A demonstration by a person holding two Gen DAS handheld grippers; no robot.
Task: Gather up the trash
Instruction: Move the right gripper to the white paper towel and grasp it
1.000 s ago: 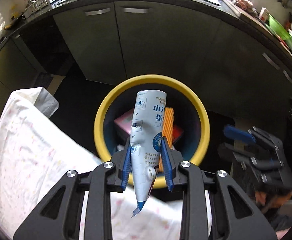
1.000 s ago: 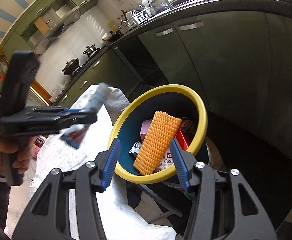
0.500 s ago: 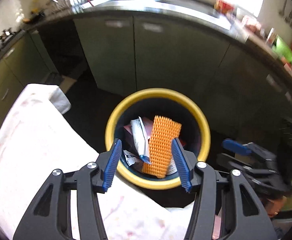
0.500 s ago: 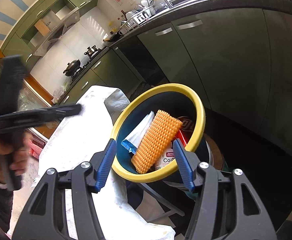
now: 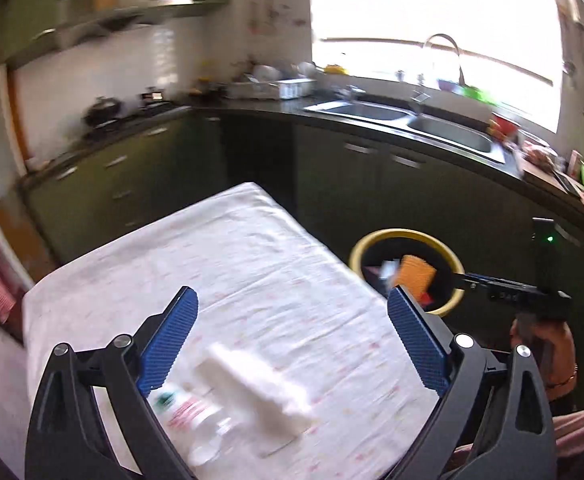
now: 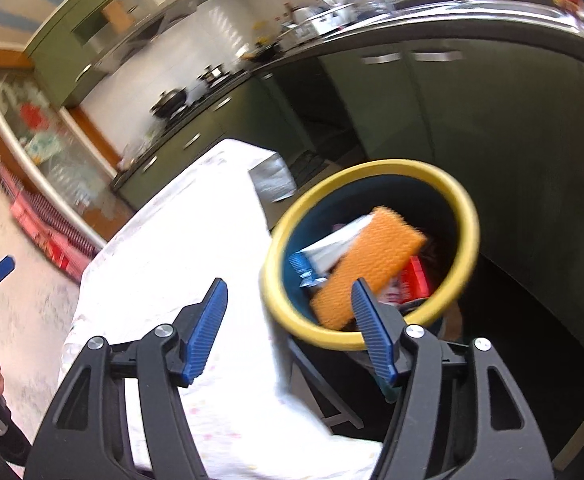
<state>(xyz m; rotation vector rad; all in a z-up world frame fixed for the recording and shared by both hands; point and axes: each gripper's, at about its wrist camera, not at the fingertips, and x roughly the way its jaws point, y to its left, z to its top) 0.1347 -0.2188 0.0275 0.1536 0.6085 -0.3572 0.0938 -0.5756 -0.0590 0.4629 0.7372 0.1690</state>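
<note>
Left gripper point(image 5: 292, 344) spread wide, nothing between the pads, poised above the near end of the table point(image 5: 227, 264). Right gripper point(image 6: 289, 330) also spread and carrying nothing, held off the table edge beside the bin point(image 6: 468, 216).

Trash left on the cloth: a clear plastic bottle point(image 5: 189, 416) lying on its side with a red-and-green label, and a white wad point(image 5: 257, 388) — tissue or foam, too blurred to tell — just beside it, perhaps touching. Both sit low between the left gripper's arms.

Bin stands off the far right corner of the table, yellow rim, already holding an orange sponge point(image 6: 368, 268), a wrapper point(image 6: 332, 248) and a red box point(image 6: 414, 280).

Handling, as a judgement: bottle looks empty — light, slick, thin-walled, apt to roll or squirt out of a hard pinch. Best taken across the body near the label, with moderate squeeze. The wad looks soft and near weightless; pinch mid-length and it should compress and hold.
</note>
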